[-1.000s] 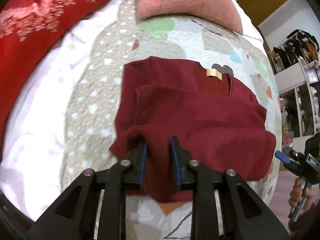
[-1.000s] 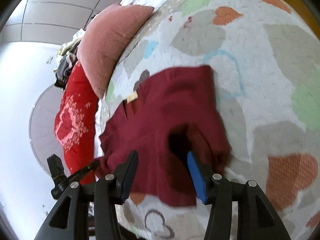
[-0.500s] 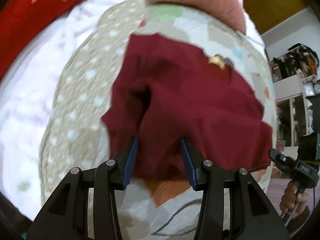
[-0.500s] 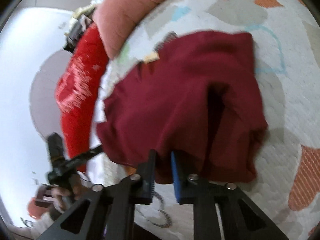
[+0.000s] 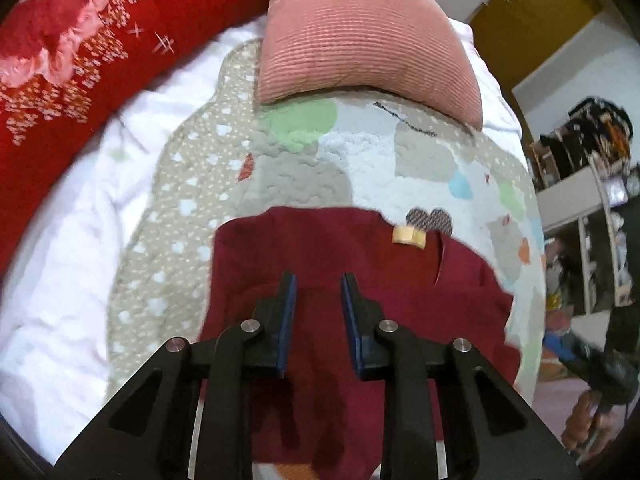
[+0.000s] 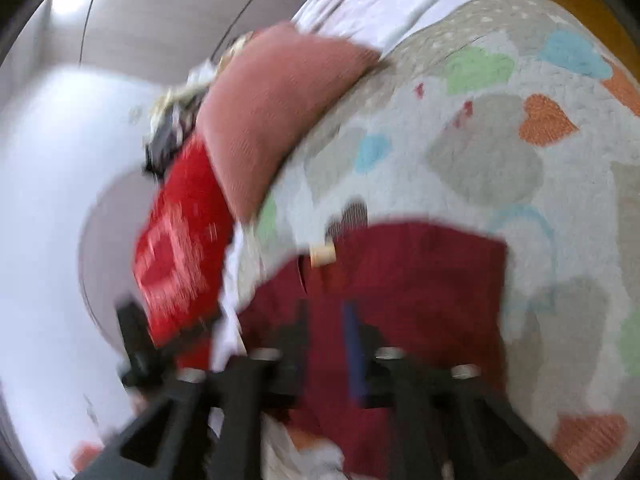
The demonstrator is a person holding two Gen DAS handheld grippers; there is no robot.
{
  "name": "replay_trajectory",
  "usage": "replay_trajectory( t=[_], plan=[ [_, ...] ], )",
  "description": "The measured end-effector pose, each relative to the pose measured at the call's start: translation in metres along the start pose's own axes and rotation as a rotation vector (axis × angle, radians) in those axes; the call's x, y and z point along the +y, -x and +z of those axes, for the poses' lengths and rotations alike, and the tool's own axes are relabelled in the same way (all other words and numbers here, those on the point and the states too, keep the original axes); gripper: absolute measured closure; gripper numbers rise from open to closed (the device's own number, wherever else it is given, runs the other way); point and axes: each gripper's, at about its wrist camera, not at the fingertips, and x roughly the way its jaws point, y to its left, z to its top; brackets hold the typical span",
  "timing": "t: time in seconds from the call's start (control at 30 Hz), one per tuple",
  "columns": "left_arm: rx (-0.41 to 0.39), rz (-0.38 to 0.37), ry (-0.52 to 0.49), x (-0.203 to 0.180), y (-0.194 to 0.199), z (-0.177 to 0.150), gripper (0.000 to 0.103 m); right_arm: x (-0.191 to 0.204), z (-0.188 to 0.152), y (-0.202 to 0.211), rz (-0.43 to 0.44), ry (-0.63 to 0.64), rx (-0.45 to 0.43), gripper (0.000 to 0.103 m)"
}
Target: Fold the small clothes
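Note:
A dark red small top [image 5: 400, 312] lies on the heart-patterned quilt [image 5: 300, 176], its lower part folded up toward the collar with the tan label [image 5: 408, 236]. My left gripper [image 5: 316, 280] hovers over the fold's edge. Its jaws are closing, a gap still shows, and no cloth is pinched in it. In the blurred right wrist view the top [image 6: 420, 280] and its label [image 6: 322, 256] lie just ahead of my right gripper [image 6: 326, 308]. Its jaws are opening, and the cloth lies below them, not pressed.
A pink ribbed cushion [image 5: 360, 40] sits at the quilt's far end, with a red patterned blanket [image 5: 60, 60] and a white sheet [image 5: 60, 280] to the left. Shelves of clutter [image 5: 580, 200] stand right of the bed. A hand [image 5: 584, 420] holds the other gripper at lower right.
Both grippers carried the top's lower edge up toward the collar. The right gripper shut on the cloth, then let go. The cloth now lies folded flat under the left jaws.

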Motion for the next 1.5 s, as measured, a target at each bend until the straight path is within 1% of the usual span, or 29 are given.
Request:
replay_trajectory(
  t=[0.03,0.07,0.17,0.23,0.27,0.3,0.37,0.47,0.5,0.57,0.6,0.67,0.73,0.77,0.8,0.83,0.87,0.93,1.0,1.07,1.1,1.17,1.2,1.27,1.3,1.33,1.37,1.47,1.5],
  plan=[
    [0.007,0.012,-0.008,0.003,0.002,-0.007,0.081,0.002,-0.017,0.001,-0.036,0.035,0.033,0.043],
    [0.017,0.024,-0.008,0.006,0.003,-0.014,0.081,0.002,-0.032,-0.002,-0.068,0.067,0.076,0.042],
    [0.038,0.035,0.03,0.02,0.005,-0.034,0.081,-0.003,-0.069,-0.022,-0.121,0.095,0.215,0.042],
    [0.04,0.019,0.072,0.028,0.011,-0.046,0.081,-0.013,-0.082,-0.038,-0.121,0.066,0.269,0.044],
    [0.042,0.013,0.092,0.031,0.014,-0.053,0.081,-0.017,-0.088,-0.05,-0.102,0.049,0.302,0.058],
    [0.044,0.01,0.11,0.033,0.016,-0.059,0.081,-0.016,-0.088,-0.055,-0.073,0.042,0.311,0.076],
    [0.042,-0.003,0.137,0.035,0.02,-0.068,0.081,-0.011,-0.084,-0.058,-0.015,0.04,0.282,0.087],
    [0.017,-0.022,0.157,0.037,0.03,-0.078,0.081,0.001,-0.052,-0.049,0.081,0.026,0.179,0.088],
    [0.01,-0.018,0.155,0.036,0.032,-0.08,0.081,0.001,-0.031,-0.045,0.101,0.005,0.119,0.089],
    [-0.013,-0.005,0.131,0.032,0.037,-0.083,0.081,-0.003,-0.001,-0.041,0.091,-0.026,0.032,0.089],
    [-0.019,-0.005,0.118,0.03,0.037,-0.085,0.081,-0.011,0.02,-0.041,0.058,-0.067,-0.038,0.089],
    [-0.003,-0.018,0.091,0.024,0.033,-0.087,0.081,-0.02,0.046,-0.046,0.005,-0.126,-0.101,0.089],
    [0.014,-0.009,0.055,0.015,0.025,-0.087,0.081,-0.034,0.062,-0.062,-0.044,-0.175,-0.087,0.088],
    [0.017,-0.002,0.03,0.009,0.02,-0.086,0.081,-0.04,0.064,-0.069,-0.06,-0.203,-0.062,0.084],
    [0.019,0.0,0.009,0.003,0.017,-0.084,0.081,-0.043,0.064,-0.069,-0.059,-0.22,-0.063,0.072],
    [0.019,0.004,-0.016,-0.003,0.012,-0.081,0.081,-0.043,0.06,-0.062,-0.054,-0.215,-0.091,0.064],
    [0.014,0.009,-0.046,-0.01,0.007,-0.077,0.081,-0.042,0.06,-0.056,-0.054,-0.211,-0.111,0.052],
    [-0.008,0.032,-0.091,-0.02,-0.001,-0.064,0.081,-0.042,0.048,-0.035,-0.048,-0.216,-0.157,0.052],
    [-0.029,0.047,-0.105,-0.024,-0.011,-0.047,0.081,-0.037,0.034,-0.023,-0.032,-0.183,-0.154,0.052],
    [-0.04,0.075,-0.094,-0.022,-0.027,-0.027,0.081,-0.023,0.024,-0.025,-0.092,-0.068,-0.114,0.052],
    [-0.04,0.091,-0.09,-0.021,-0.034,-0.019,0.081,-0.018,0.021,-0.03,-0.118,-0.015,-0.097,0.055],
    [-0.018,0.153,-0.081,-0.014,-0.055,-0.005,0.08,-0.013,0.012,-0.043,-0.164,0.098,-0.052,0.062],
    [0.003,0.18,-0.071,-0.01,-0.066,0.0,0.08,-0.011,0.009,-0.056,-0.203,0.15,-0.039,0.062],
    [0.048,0.198,-0.041,0.001,-0.084,0.005,0.08,-0.015,0.013,-0.074,-0.27,0.17,-0.037,0.064],
    [0.061,0.201,-0.022,0.006,-0.091,0.008,0.08,-0.024,0.019,-0.087,-0.357,0.164,-0.023,0.065],
    [0.062,0.2,-0.016,0.008,-0.092,0.009,0.08,-0.032,0.023,-0.093,-0.409,0.152,-0.015,0.067],
    [0.06,0.203,-0.019,0.008,-0.092,0.01,0.08,-0.039,0.027,-0.094,-0.424,0.14,-0.014,0.072],
    [0.061,0.215,-0.039,0.005,-0.088,0.011,0.08,-0.04,0.036,-0.082,-0.433,0.106,-0.057,0.072],
    [0.058,0.216,-0.042,0.004,-0.086,0.011,0.08,-0.035,0.036,-0.073,-0.419,0.108,-0.066,0.072]
  ],
)
